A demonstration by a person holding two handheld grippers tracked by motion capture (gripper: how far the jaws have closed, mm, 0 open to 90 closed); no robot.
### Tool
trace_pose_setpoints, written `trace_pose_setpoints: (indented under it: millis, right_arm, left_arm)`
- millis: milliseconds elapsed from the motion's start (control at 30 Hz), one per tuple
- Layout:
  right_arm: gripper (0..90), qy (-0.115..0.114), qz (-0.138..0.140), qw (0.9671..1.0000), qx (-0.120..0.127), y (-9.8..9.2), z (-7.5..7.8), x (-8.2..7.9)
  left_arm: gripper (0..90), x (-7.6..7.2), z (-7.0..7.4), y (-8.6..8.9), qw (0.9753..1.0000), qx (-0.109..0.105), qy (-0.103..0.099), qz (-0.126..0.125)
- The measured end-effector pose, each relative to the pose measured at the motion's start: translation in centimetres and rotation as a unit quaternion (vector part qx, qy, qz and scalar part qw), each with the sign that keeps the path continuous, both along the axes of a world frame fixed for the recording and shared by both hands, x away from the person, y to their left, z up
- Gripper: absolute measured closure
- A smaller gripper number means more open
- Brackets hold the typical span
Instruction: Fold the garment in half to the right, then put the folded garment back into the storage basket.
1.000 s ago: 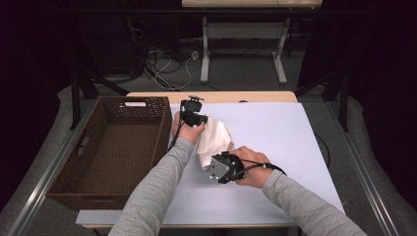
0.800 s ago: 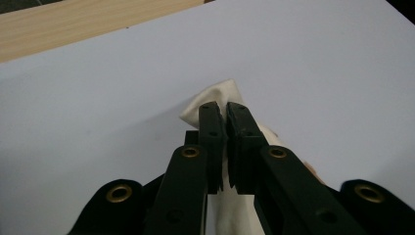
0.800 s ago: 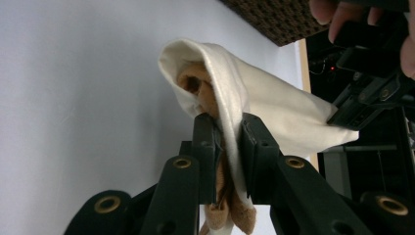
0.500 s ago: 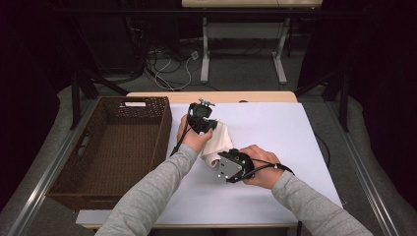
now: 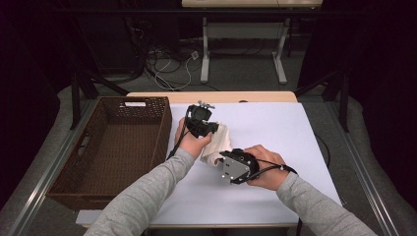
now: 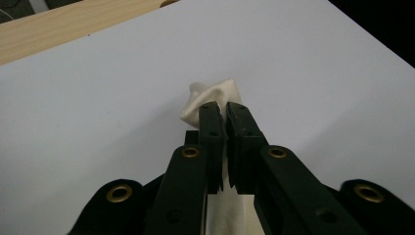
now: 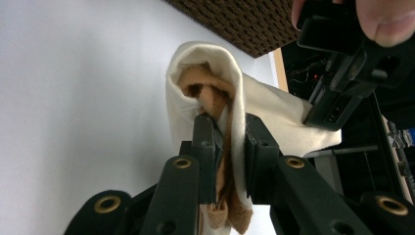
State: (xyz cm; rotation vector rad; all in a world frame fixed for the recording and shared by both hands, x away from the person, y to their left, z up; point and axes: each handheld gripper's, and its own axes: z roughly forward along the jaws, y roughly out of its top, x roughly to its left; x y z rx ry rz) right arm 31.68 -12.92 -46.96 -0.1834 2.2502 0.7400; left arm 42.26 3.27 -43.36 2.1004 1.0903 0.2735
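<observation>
A cream cloth (image 5: 217, 143) with a tan piece folded inside it hangs between my two grippers, just above the white table (image 5: 280, 132). My left gripper (image 5: 212, 129) is shut on the cloth's far end; in the left gripper view its jaws (image 6: 222, 111) pinch the cream fabric (image 6: 211, 95). My right gripper (image 5: 217, 158) is shut on the near end. In the right gripper view the cream and tan layers (image 7: 205, 68) sit clamped between the jaws (image 7: 230, 126), and the left gripper (image 7: 342, 73) shows at the upper right.
A brown wicker basket (image 5: 164, 129) stands at the table's left side, close to the left hand; its weave (image 7: 244, 19) shows in the right gripper view. A wooden strip (image 5: 211, 97) runs along the far edge. White surface spreads to the right.
Both grippers have shifted a little to the right with the cloth held between them. The left gripper has turned and the cloth is more bunched.
</observation>
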Motion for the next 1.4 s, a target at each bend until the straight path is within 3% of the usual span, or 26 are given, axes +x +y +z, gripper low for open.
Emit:
trace_pose_setpoints:
  millis: [300, 467, 633, 1067, 1400]
  right_arm:
    - [78.3, -0.006, 0.007, 0.9999, 0.005, 0.2, 1.0, -0.8]
    - [78.3, -0.005, 0.009, 0.9999, 0.011, 0.3, 1.5, -1.3]
    - [78.3, -0.010, 0.018, 0.9997, 0.009, 0.8, 2.0, -1.7]
    - [78.3, -0.017, 0.030, 0.9991, 0.022, 2.3, 3.4, -1.6]
    - [78.3, -0.026, 0.038, 0.9985, 0.031, 4.1, 5.0, -1.0]
  left_arm:
    - [85.9, -1.9, 1.3, 0.9, 0.9999, -0.011, 0.007, 0.002]
    - [85.9, -3.1, 2.0, 1.6, 1.0000, -0.004, 0.005, -0.006]
    - [85.9, -3.6, 2.5, 2.4, 0.9999, -0.006, 0.010, 0.003]
    - [85.9, -3.4, 4.5, 5.2, 0.9997, -0.011, 0.004, 0.022]
    - [85.9, -2.2, 6.3, 6.9, 0.9995, -0.010, 0.008, 0.029]
